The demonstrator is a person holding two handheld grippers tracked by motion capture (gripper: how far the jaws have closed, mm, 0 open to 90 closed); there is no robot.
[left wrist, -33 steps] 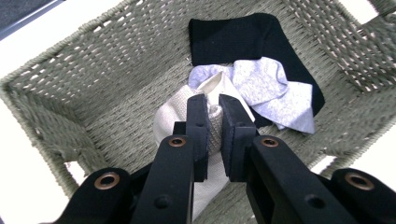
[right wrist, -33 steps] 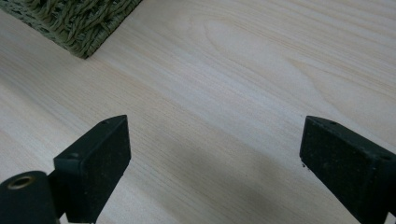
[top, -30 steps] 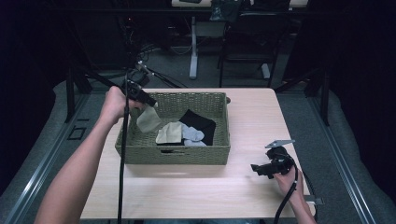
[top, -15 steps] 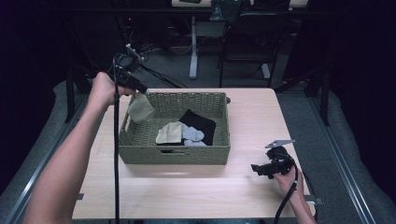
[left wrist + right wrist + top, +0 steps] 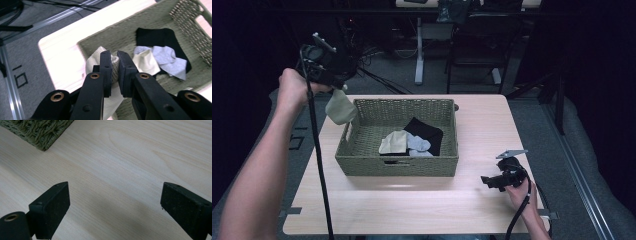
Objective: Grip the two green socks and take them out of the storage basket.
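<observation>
Beige sock point(image 5: 113, 65) pinched in left tongs point(image 5: 114, 56), ribbed cuff visible there; right tongs point(image 5: 113, 202) wide over table point(image 5: 130, 157).

High view: room dark, light from above falls on the table point(image 5: 472, 210), basket point(image 5: 397, 165) casts a soft shadow toward the near edge. Left gripper view: table's corner blown out white. Right gripper view: jaws' blurred shadow.

Black jaws w/ brass rivets point(image 5: 95, 75), black cable point(image 5: 318, 165)
</observation>
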